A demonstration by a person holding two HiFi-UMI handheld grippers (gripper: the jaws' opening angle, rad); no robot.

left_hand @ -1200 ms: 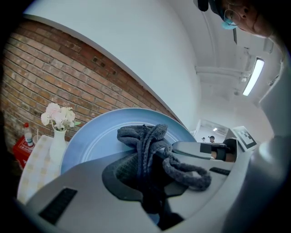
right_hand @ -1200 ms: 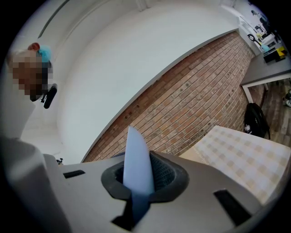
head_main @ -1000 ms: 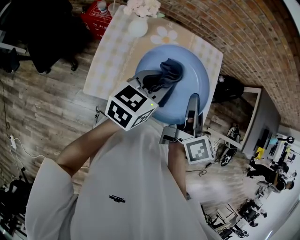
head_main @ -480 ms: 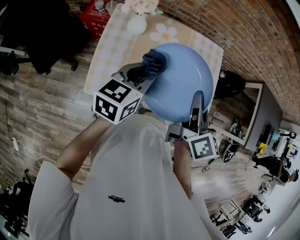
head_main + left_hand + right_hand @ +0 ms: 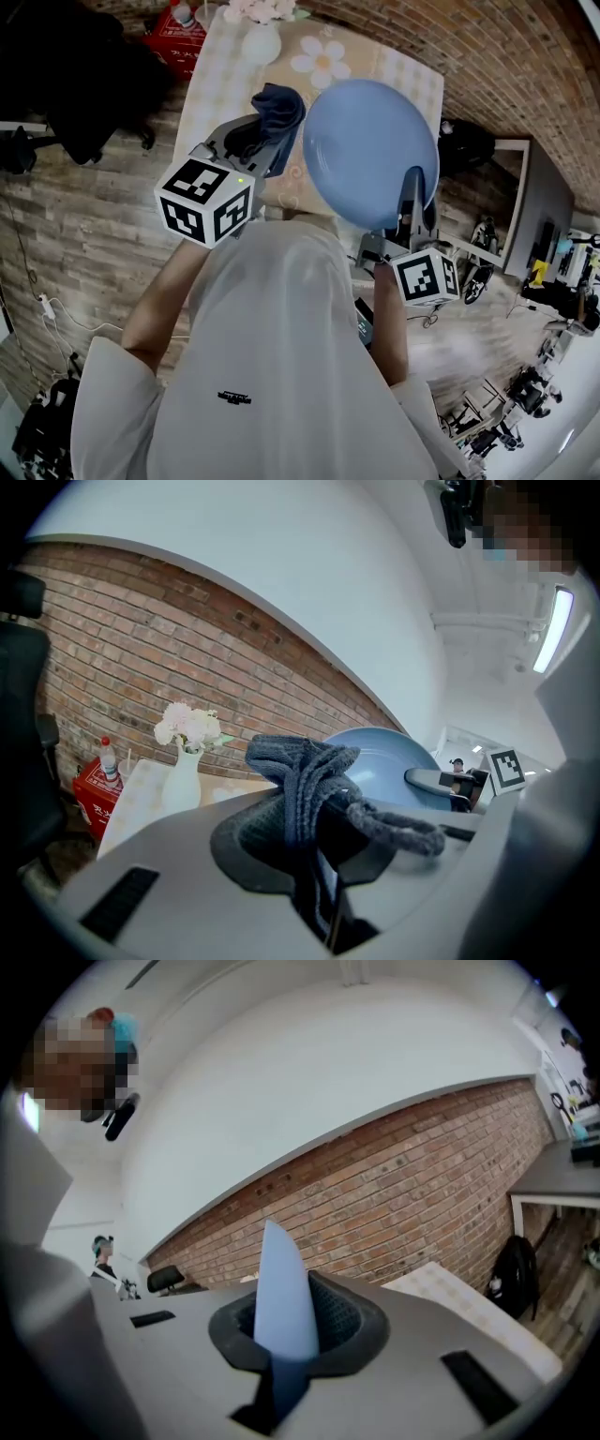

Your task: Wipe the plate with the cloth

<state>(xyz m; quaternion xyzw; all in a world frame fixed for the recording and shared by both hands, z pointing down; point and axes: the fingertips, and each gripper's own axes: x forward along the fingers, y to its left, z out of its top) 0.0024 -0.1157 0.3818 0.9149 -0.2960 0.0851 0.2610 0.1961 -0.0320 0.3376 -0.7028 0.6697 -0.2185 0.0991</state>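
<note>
Head view: nearest is the person's white shirt, with both grippers held just beyond it. The left gripper is clamped on the dark blue cloth, which sits just beside the left rim of the blue plate; contact cannot be confirmed. The right gripper is clamped on the plate's lower right rim, and the plate is tilted above the checked table.

Only the left gripper view shows the cloth bunched and pinched between the closed fingers, with the plate behind it. Only the right gripper view shows the plate edge-on, a thin blade rising from between the fingers.

Farther off are a white vase and a brick wall.
</note>
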